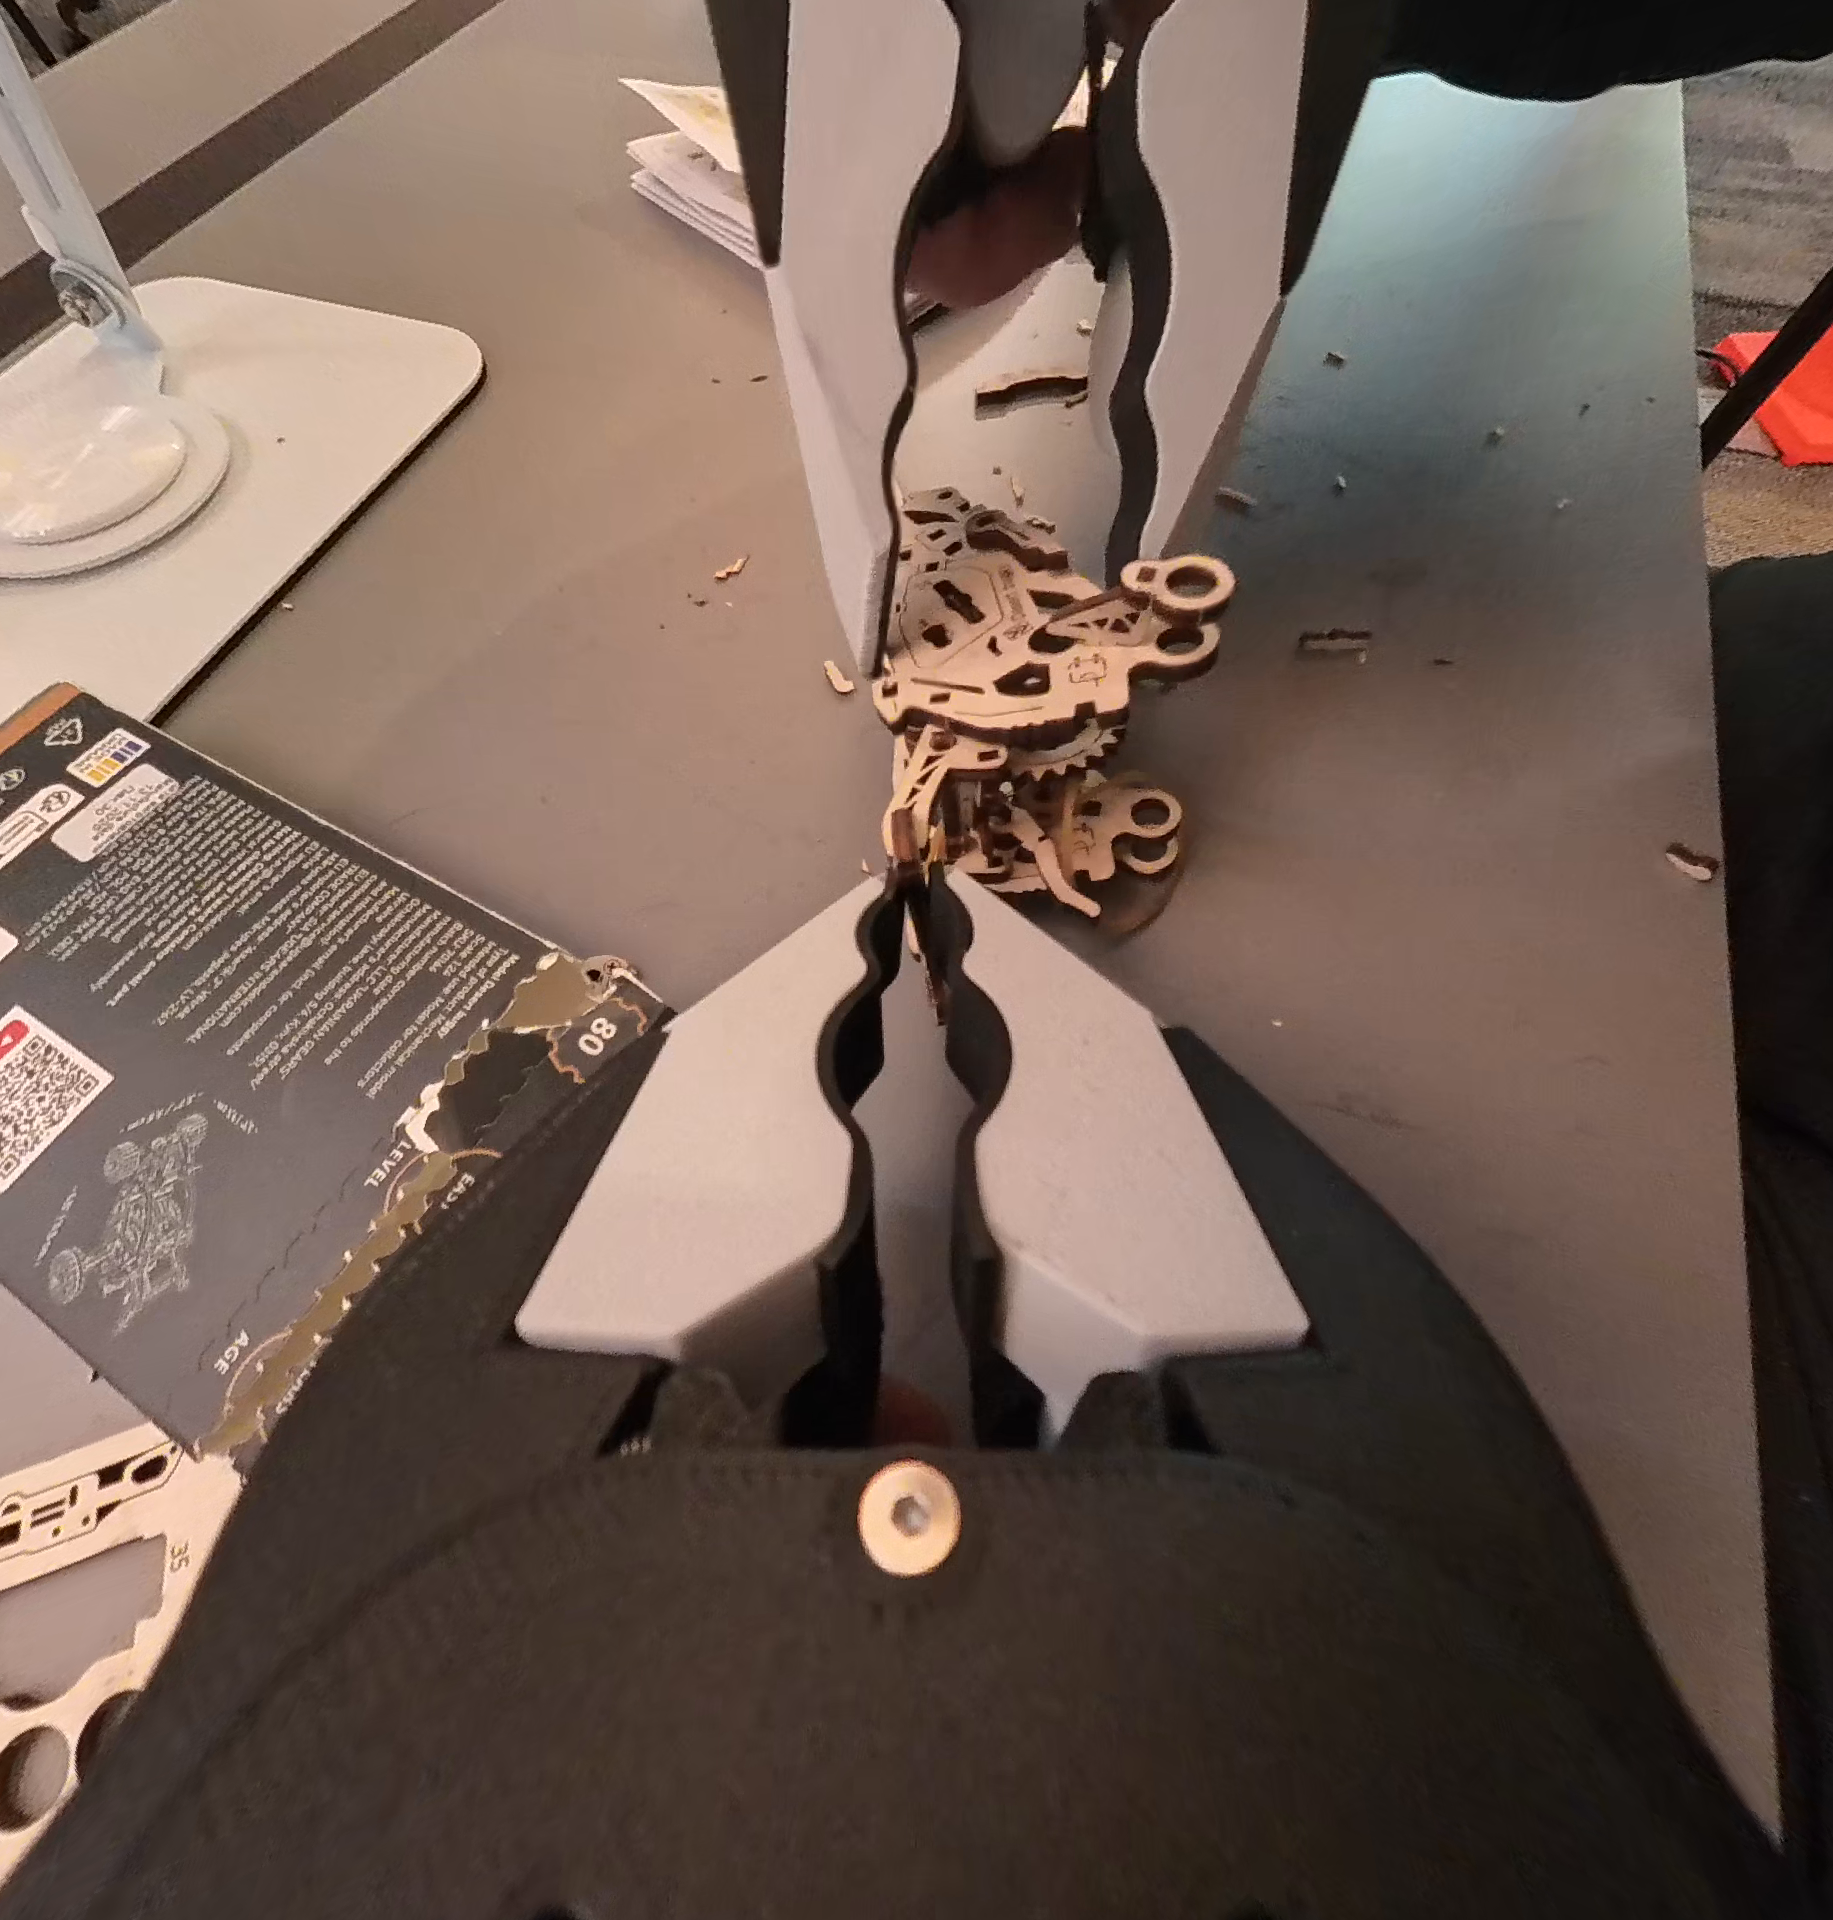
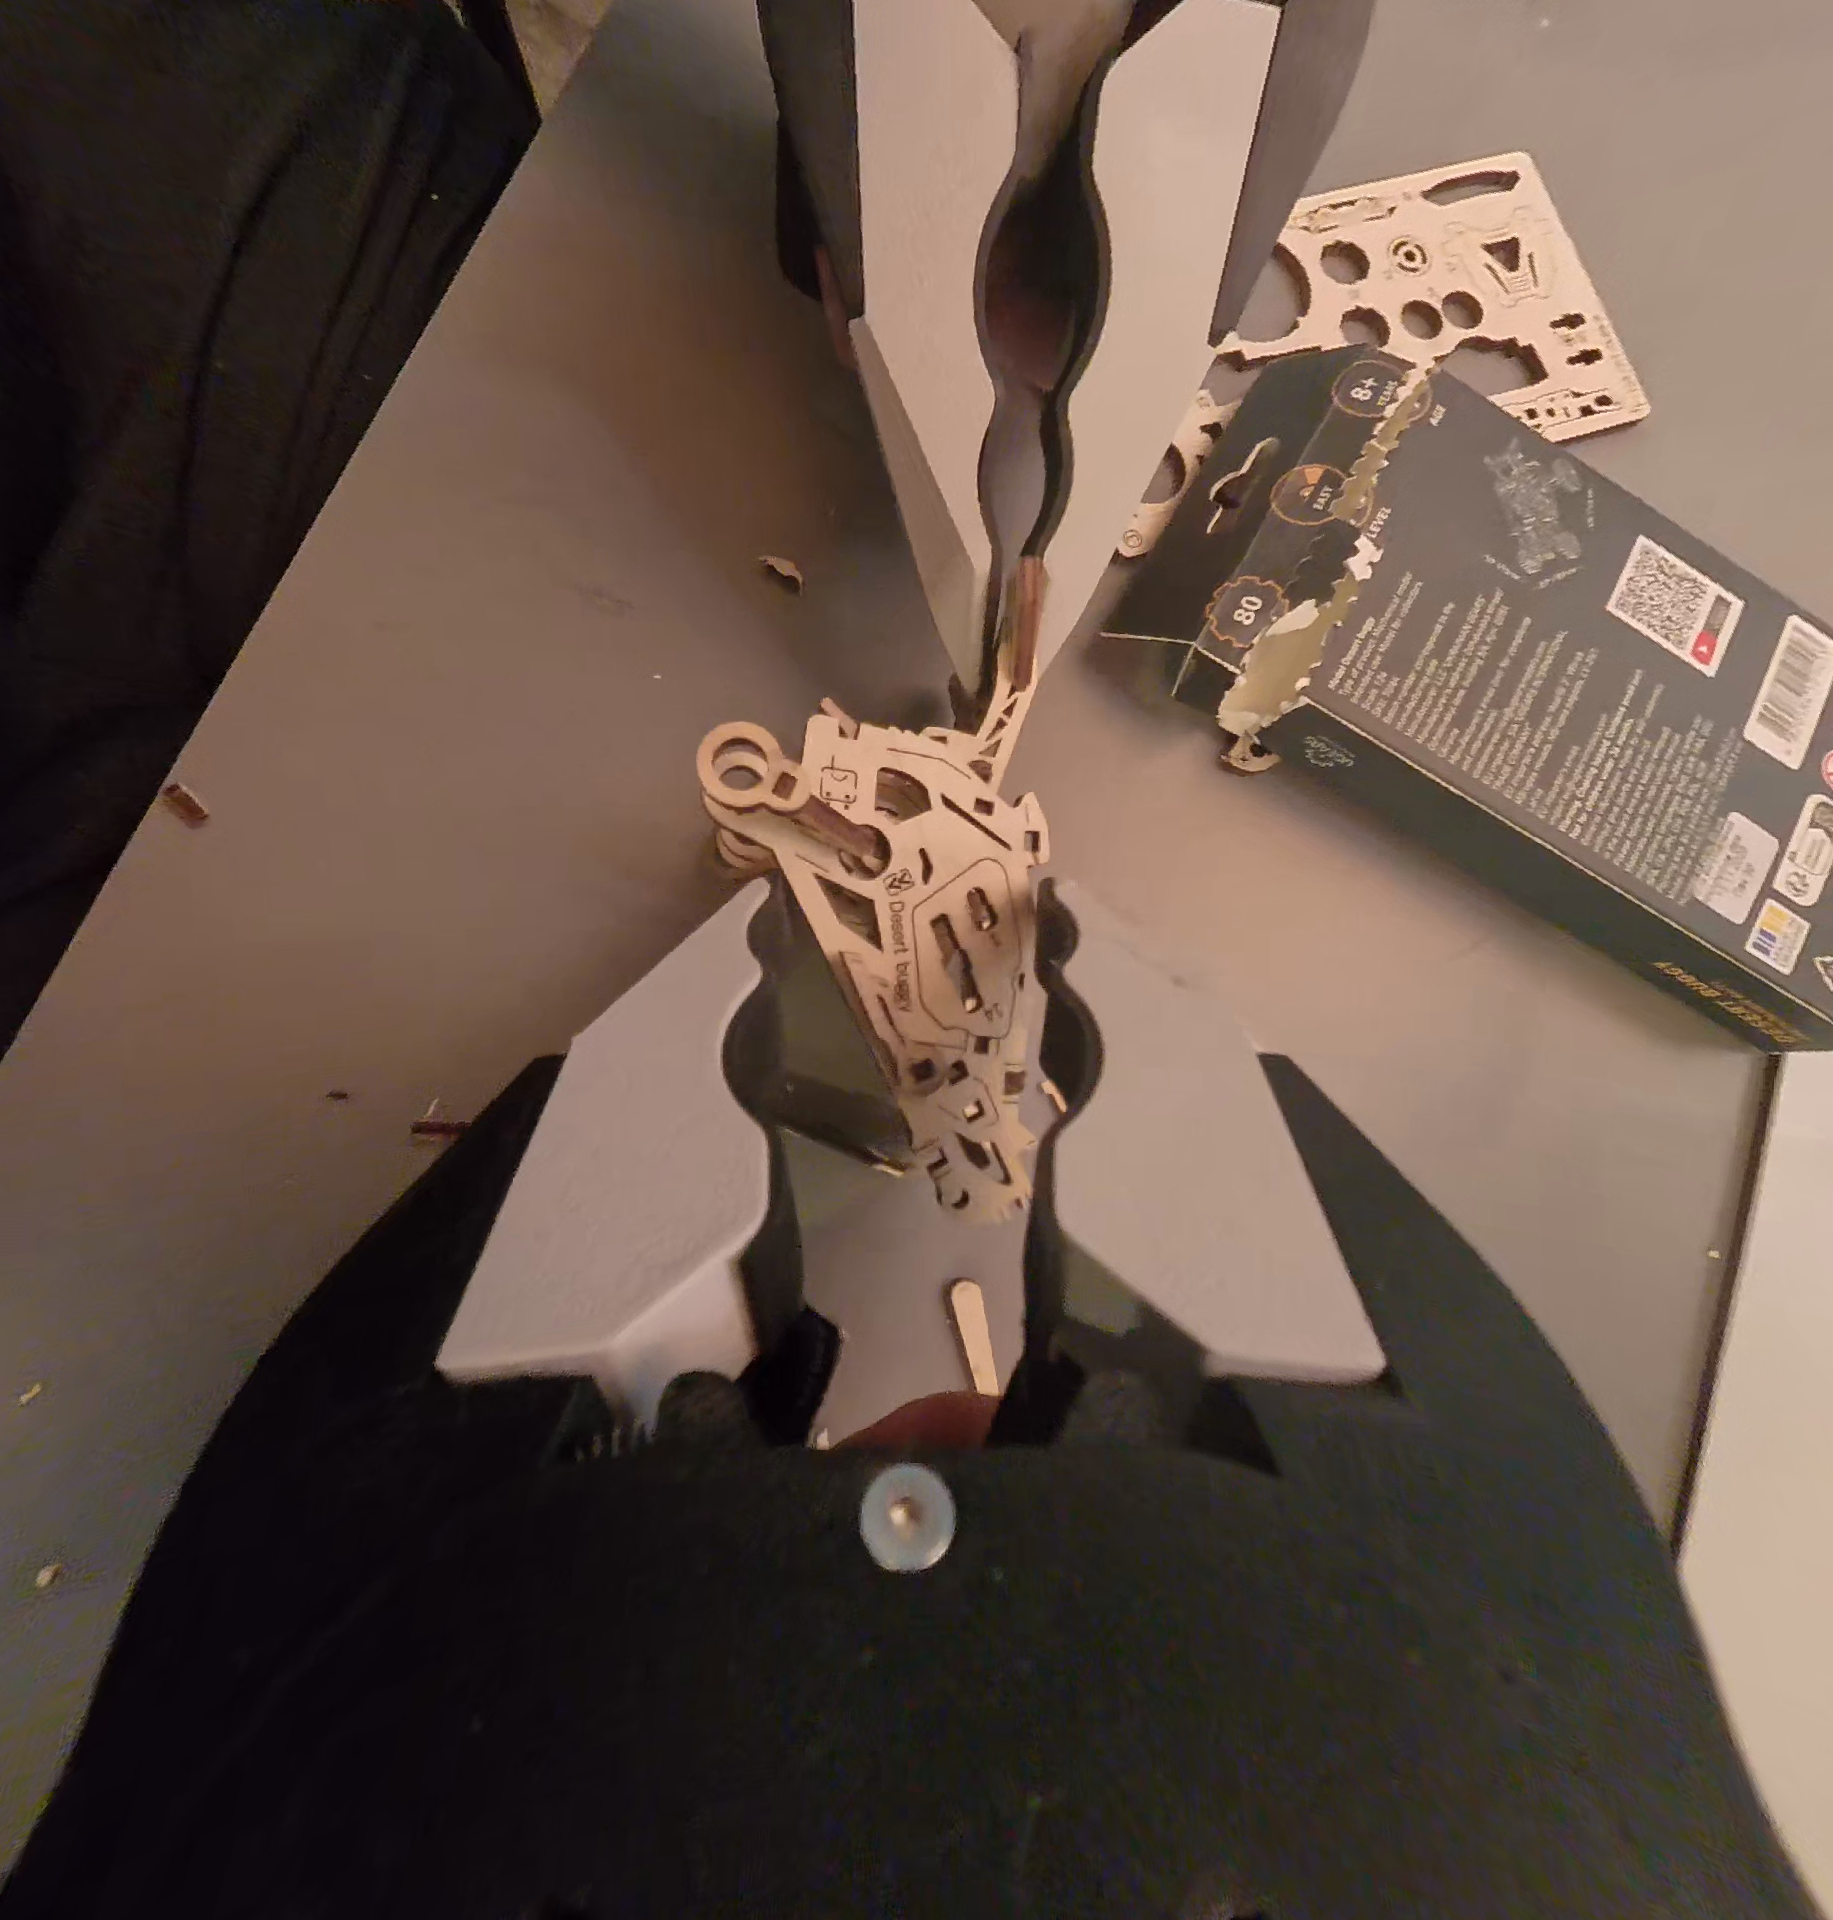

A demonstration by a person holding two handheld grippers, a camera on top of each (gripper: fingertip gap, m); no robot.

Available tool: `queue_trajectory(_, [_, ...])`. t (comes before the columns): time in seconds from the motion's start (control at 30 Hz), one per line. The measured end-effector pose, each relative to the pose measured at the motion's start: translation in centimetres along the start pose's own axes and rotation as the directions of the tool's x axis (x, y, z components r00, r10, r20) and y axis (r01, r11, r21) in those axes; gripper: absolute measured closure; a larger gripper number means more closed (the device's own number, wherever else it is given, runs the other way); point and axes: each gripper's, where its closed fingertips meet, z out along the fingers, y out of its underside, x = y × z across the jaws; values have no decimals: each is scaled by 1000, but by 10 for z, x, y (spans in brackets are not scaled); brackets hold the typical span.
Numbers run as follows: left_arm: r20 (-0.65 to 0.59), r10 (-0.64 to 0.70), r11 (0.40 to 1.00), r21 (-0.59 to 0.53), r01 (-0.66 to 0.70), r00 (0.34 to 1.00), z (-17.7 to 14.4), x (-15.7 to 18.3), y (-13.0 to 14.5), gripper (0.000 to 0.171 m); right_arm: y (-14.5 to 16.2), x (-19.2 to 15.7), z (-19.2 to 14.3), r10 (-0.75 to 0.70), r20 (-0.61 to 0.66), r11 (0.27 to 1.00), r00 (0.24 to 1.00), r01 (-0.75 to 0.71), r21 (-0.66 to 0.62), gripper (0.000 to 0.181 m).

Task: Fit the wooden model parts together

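Your right claw (image 2: 896, 1029) grips the wooden model (image 2: 922, 935) by its body plate above the tabletop (image 2: 476, 727); your left claw (image 1: 917, 914) pinches the thin strut (image 1: 917, 831) projecting from it. Light, brittle fretwork, likely snapping if twisted; hold solid plates.

Both wide-angle views were dim and warm-toned, the right wrist view the darker. In the left wrist view a pale bluish sheen lay on the desk (image 1: 1463, 727) towards its far right edge, and the lamp base (image 1: 216, 416) at the left looked washed out. Straight lines bowed near the picture edges. The wooden model (image 2: 922, 935) was sharp in the right wrist view; the black gripper bodies at the bottom were soft and almost featureless
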Motion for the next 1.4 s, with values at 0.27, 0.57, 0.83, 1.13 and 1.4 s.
queue_trajectory(0.27, [-3,-2,1000,-1,2,1000,0,0,0,170,-1,4,-6,7,15,1000,1000,-8,8,138])
queue_trajectory(0.57, [-4,-3,1000,1,3,1000,0,0,0,170,-3,3,2,-7,11,1000,1000,7,-11,138])
queue_trajectory(0.83, [-5,-1,1000,1,1,1000,0,1,0,170,-2,0,1,-14,9,1000,1000,14,-20,138])
queue_trajectory(1.13, [-5,-3,1000,-1,3,1000,0,0,0,170,-2,-2,5,-14,-3,1000,1000,14,-20,131])
queue_trajectory(1.4, [-5,-3,1000,1,3,1000,0,0,0,170,-1,-1,4,18,2,1000,1000,-18,-25,125])
